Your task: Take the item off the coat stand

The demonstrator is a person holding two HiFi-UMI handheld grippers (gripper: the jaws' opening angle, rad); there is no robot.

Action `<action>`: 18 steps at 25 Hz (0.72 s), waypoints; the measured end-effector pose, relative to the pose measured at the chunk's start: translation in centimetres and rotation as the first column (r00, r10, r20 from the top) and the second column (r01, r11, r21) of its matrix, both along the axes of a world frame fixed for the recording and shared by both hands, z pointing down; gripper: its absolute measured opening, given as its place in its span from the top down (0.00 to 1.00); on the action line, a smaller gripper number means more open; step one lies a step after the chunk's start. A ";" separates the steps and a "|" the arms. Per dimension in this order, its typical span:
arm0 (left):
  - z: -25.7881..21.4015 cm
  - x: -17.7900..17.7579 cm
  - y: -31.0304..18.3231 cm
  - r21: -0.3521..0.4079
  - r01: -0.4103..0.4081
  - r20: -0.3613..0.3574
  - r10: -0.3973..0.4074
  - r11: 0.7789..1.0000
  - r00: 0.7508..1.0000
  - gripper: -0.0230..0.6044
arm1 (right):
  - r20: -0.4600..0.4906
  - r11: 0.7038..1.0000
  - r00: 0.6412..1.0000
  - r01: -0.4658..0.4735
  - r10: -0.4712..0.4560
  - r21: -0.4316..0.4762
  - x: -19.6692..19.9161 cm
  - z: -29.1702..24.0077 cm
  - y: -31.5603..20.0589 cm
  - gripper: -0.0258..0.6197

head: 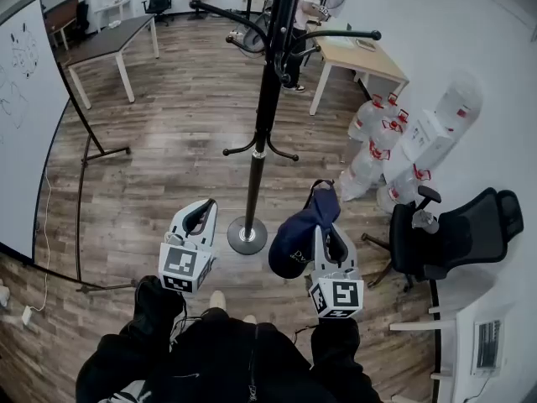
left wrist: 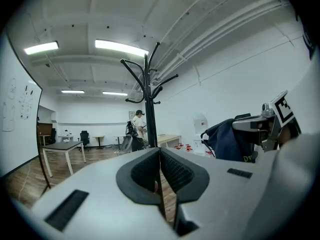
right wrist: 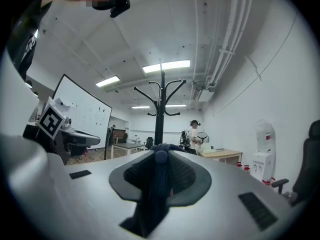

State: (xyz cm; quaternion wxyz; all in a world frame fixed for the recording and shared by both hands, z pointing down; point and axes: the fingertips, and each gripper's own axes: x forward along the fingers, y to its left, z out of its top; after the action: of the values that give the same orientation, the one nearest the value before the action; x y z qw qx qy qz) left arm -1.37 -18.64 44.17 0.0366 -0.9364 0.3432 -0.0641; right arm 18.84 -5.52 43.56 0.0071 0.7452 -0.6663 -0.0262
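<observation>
The black coat stand [head: 267, 116] rises from its round base [head: 247, 235] on the wood floor, and its hooks are bare. A navy cap [head: 298, 233] hangs just right of the base, clear of the stand, with my right gripper [head: 329, 229] shut on it. In the right gripper view, dark blue fabric [right wrist: 159, 184] fills the gap between the pads, with the stand [right wrist: 160, 109] straight ahead. My left gripper [head: 200, 215] hovers left of the base, shut and with nothing in it; in its own view the pads [left wrist: 160, 171] meet in a line. The cap [left wrist: 227, 141] also shows at that view's right.
A whiteboard on a stand [head: 25, 116] is at the left. A dark table [head: 109, 44] is at the back left and a light desk [head: 361, 57] at the back right, where a person [head: 306, 7] stands. Water bottles [head: 394, 141] and a black office chair [head: 453, 233] line the right wall.
</observation>
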 end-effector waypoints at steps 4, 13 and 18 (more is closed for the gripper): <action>1.3 0.0 2.2 -0.013 0.020 0.009 -0.020 1.000 1.000 0.93 | -0.003 1.000 1.000 -0.004 0.004 -0.011 0.9 1.3 2.4 0.82; 1.5 0.2 4.6 -0.011 0.044 0.012 -0.044 0.999 0.999 0.93 | 0.007 1.000 1.000 0.012 -0.012 -0.017 1.2 2.5 4.8 0.82; 1.5 0.4 5.2 -0.007 0.056 0.011 -0.056 0.998 0.998 0.93 | 0.000 1.000 1.000 0.017 -0.017 -0.002 1.3 2.2 5.5 0.82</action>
State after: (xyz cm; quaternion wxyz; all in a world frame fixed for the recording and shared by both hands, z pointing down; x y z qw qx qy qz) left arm -1.00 -13.48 45.62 0.0334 -0.9262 0.3688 -0.0712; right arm 20.17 -0.01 45.74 0.0079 0.7394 -0.6727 -0.0257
